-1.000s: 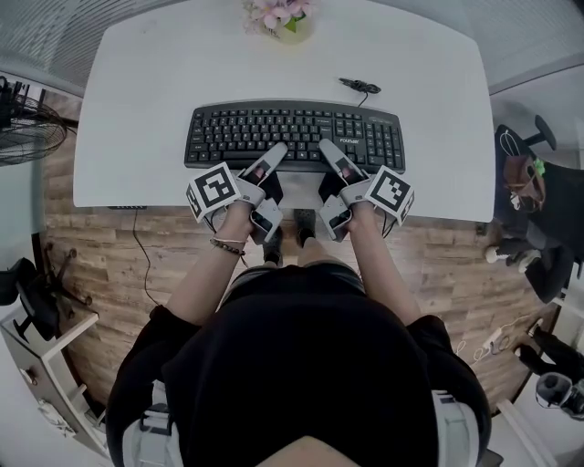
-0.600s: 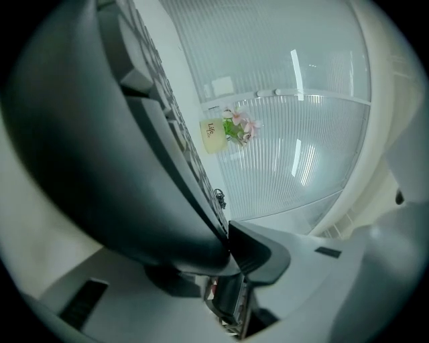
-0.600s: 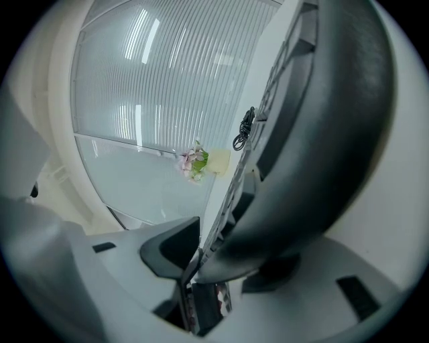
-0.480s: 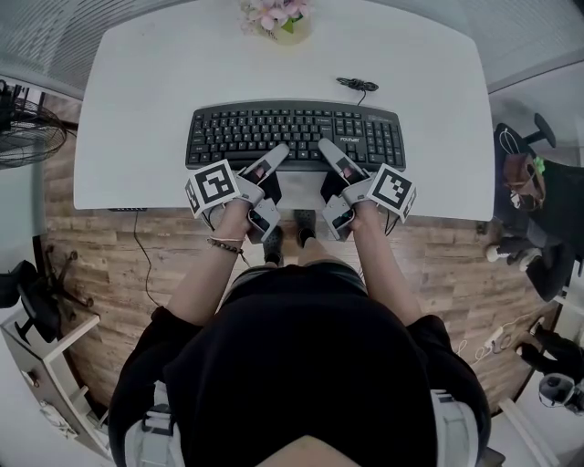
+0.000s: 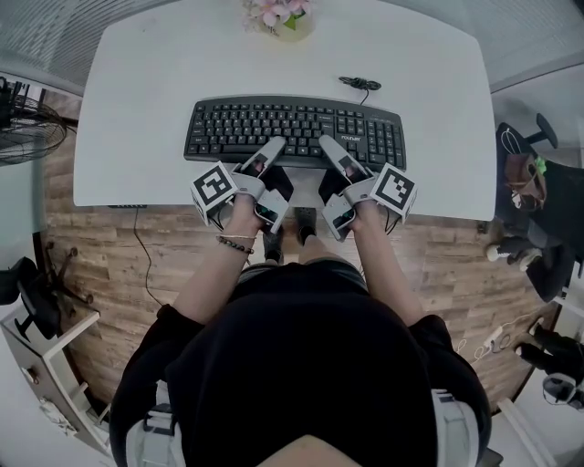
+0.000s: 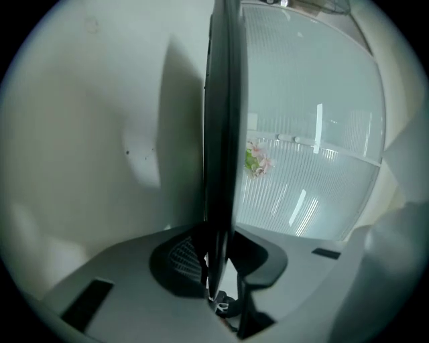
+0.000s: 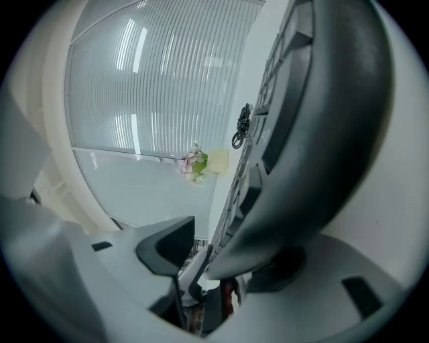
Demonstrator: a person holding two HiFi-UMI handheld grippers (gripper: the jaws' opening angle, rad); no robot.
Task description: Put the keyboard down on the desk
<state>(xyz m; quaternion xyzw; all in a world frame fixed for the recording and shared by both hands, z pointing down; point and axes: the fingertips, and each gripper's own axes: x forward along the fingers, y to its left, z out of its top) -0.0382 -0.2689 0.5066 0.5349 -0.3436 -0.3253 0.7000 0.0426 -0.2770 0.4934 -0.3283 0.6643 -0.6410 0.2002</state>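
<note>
Keyboard (image 5: pixel 294 130) lies on the desk (image 5: pixel 137 82), near side. Left gripper (image 5: pixel 276 146) has just closed, pinching its near edge; right gripper (image 5: pixel 326 146) has just spread its jaws, edge loose between them.

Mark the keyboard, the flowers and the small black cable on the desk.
keyboard (image 5: pixel 274 123), head view, on its letter keys.
flowers (image 5: pixel 276 13), head view, on the pink blossoms.
cable (image 5: pixel 362 86), head view, on its coiled bundle.
</note>
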